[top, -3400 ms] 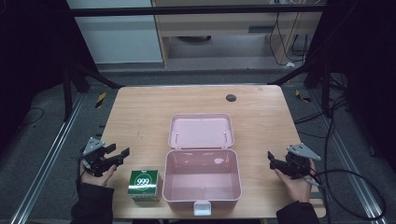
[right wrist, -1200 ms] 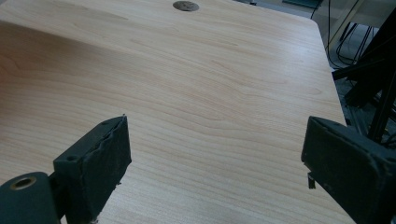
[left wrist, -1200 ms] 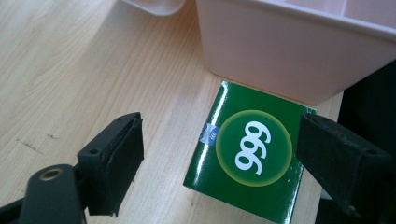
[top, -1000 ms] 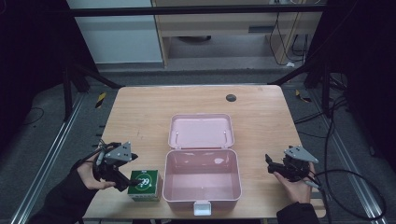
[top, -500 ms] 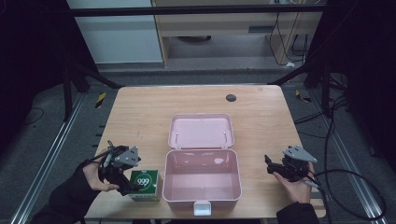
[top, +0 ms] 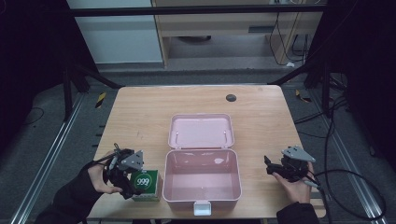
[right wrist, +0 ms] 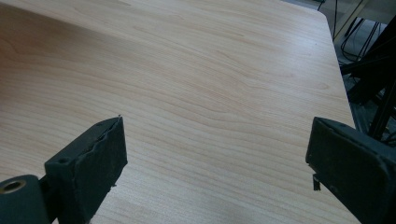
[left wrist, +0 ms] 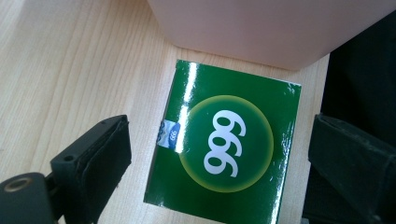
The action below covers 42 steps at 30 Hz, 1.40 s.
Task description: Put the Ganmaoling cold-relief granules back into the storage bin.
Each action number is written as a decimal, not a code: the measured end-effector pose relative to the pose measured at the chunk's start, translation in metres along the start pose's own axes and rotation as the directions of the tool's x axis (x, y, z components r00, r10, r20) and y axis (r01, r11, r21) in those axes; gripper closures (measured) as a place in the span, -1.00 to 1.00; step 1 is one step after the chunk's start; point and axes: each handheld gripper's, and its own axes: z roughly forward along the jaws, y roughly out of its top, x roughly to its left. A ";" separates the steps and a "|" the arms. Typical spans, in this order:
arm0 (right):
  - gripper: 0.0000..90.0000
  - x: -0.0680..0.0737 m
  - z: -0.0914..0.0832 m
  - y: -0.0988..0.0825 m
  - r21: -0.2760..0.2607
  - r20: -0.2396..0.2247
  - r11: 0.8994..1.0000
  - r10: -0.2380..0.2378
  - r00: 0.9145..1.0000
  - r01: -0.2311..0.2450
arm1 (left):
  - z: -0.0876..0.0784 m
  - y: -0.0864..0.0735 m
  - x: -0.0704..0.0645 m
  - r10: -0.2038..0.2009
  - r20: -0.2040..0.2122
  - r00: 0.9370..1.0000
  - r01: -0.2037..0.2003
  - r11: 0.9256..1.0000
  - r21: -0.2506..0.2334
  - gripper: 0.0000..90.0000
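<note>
A green box marked 999 (top: 145, 183) (left wrist: 224, 144) lies flat on the wooden table (top: 140, 121), just left of an open pink case (top: 201, 179). My left gripper (top: 130, 183) (left wrist: 224, 172) points down over the box. Its jaws have just been opening and now stand on either side of the box without touching it. The case's pink wall (left wrist: 261, 28) lies just beyond the box. My right gripper (top: 268, 165) (right wrist: 217, 172) rests open in a hand near the table's right front edge, with bare wood between its jaws.
The case's lid (top: 201, 131) lies flat behind its base, and the base is empty. A small black disc (top: 230, 97) sits at the far side of the table. Cables (top: 355, 186) trail on the floor to the right.
My left gripper has moved right and down, from beside the green box to straddling it, and its jaws have spread wider. The right gripper has not moved.
</note>
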 end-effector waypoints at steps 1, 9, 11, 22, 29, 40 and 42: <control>-0.88 0.000 0.000 0.000 0.002 -0.001 1.000 0.001 1.000 -0.001 | 0.002 -0.001 -0.001 -0.005 0.002 1.000 0.005 1.000 -0.001 -0.89; -0.90 0.001 0.001 0.000 0.014 -0.003 1.000 0.001 1.000 0.000 | 0.010 -0.008 -0.004 -0.025 -0.001 1.000 0.025 1.000 -0.001 -0.90; -0.90 0.001 0.001 0.000 0.015 -0.002 1.000 0.000 1.000 0.000 | 0.012 -0.009 -0.005 -0.033 -0.002 0.999 0.033 0.999 -0.005 -0.90; -0.91 0.001 0.002 -0.001 0.028 -0.005 1.000 -0.014 1.000 0.014 | 0.024 -0.019 -0.002 -0.054 -0.015 0.998 0.053 0.999 -0.009 -0.90; -0.91 0.002 0.004 -0.001 0.036 -0.004 0.999 -0.024 1.000 0.024 | 0.029 -0.024 0.002 -0.061 -0.016 0.998 0.061 0.998 0.003 -0.89; -0.92 0.004 0.005 -0.002 0.048 -0.009 0.998 -0.036 0.999 0.036 | 0.037 -0.031 0.006 -0.077 -0.021 0.997 0.078 0.997 0.029 -0.84; -0.92 0.004 0.005 -0.002 0.050 -0.007 0.998 -0.038 0.999 0.039 | 0.038 -0.031 0.006 -0.080 -0.022 0.997 0.081 0.996 0.033 -0.84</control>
